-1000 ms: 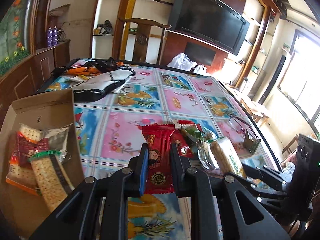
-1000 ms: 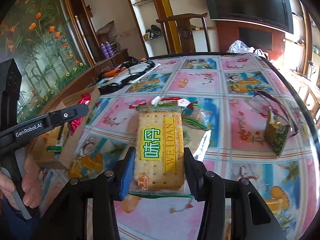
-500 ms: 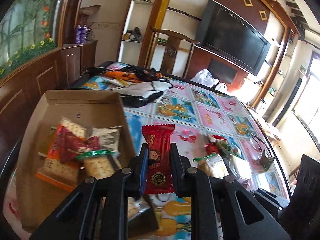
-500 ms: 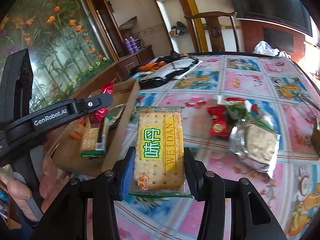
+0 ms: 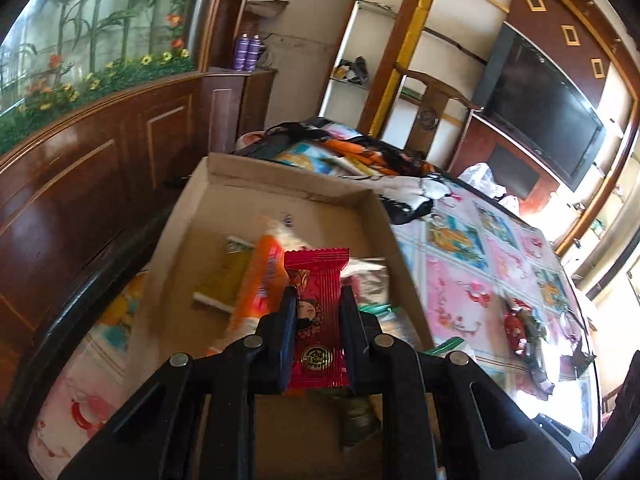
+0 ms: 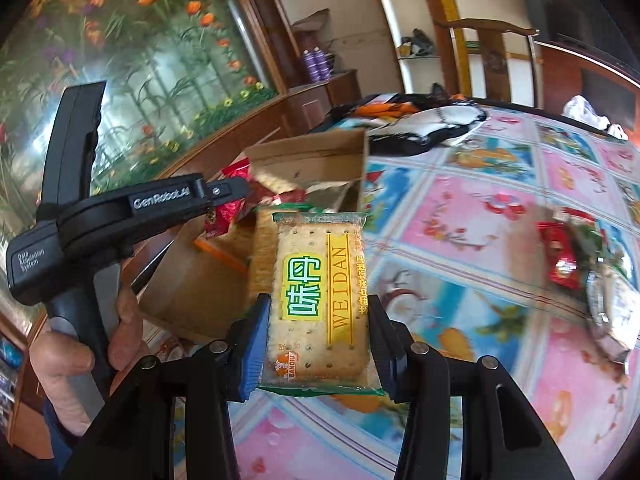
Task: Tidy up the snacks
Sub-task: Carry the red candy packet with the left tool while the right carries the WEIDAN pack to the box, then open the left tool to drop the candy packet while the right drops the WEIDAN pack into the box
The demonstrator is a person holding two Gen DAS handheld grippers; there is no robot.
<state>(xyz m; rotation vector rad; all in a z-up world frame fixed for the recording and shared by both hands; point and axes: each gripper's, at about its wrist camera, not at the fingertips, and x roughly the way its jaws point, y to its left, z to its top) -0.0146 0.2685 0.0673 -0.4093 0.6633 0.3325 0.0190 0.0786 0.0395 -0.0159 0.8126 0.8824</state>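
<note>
In my left gripper the jaws are nearly closed, clamping the red snack packet; its long axis runs straight out along the fingers, crimped top end pointing away, above the cardboard box. My right gripper stands partly open, clamped on the wider cracker pack, also lengthwise along the fingers, printed face up, just beside the box's near corner. In the box lie an orange packet and other snacks. Farther right on the patterned tablecloth sits a loose snack pile.
</note>
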